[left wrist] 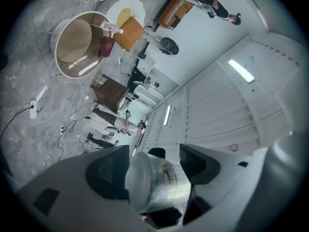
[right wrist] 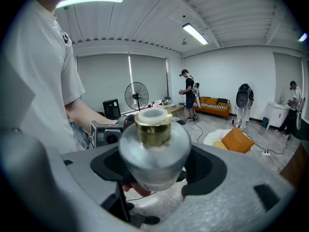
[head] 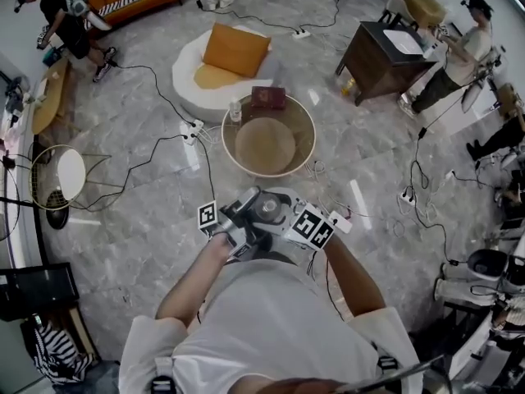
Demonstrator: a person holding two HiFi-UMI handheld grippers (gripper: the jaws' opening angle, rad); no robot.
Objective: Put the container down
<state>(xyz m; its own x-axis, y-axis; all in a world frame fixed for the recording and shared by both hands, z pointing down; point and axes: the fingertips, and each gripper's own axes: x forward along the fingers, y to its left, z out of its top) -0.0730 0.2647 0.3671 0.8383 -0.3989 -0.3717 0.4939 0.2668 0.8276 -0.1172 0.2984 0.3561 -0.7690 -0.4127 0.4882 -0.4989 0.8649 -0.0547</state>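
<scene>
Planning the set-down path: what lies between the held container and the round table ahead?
Only a strip of bare marble floor, shown in the head view; the container and round table are apart.

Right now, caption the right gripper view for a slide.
Right gripper shut on a frosted bottle with a gold collar.
</scene>
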